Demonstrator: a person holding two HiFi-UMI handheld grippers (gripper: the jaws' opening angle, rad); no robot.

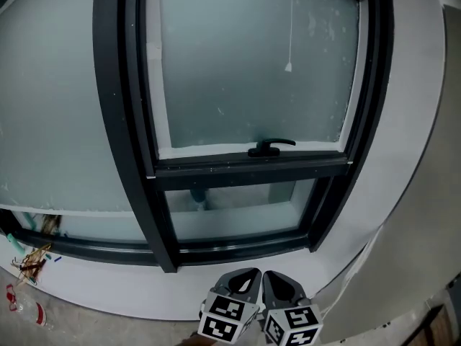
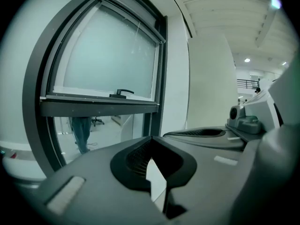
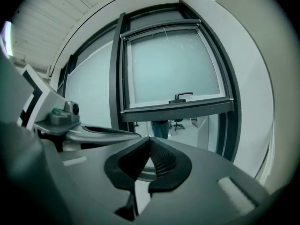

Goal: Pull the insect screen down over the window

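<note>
The window [image 1: 248,168] fills the wall ahead, a dark frame set in a white, curved surround [image 1: 403,164]. Its upper sash is frosted glass, with a black handle [image 1: 271,148] on the bottom rail of the sash, right of the middle. A thin cord [image 1: 289,27] hangs in front of the frosted pane near its upper right and ends in a small pull, well above the handle. The insect screen itself cannot be made out; only this cord shows.

Below the sash is a strip of clear glass, and through it a person's legs [image 2: 82,131] show on the far side.

The left gripper [image 1: 245,278] and the right gripper [image 1: 276,280] sit side by side, just apart, at the lower edge of the head view. They are below the window's bottom rail and point toward it. Each has its jaws pressed together with nothing between them. Neither touches the window, and both are well below the cord.

Some small debris [image 1: 30,260] lies on the floor at the window's lower left corner.
</note>
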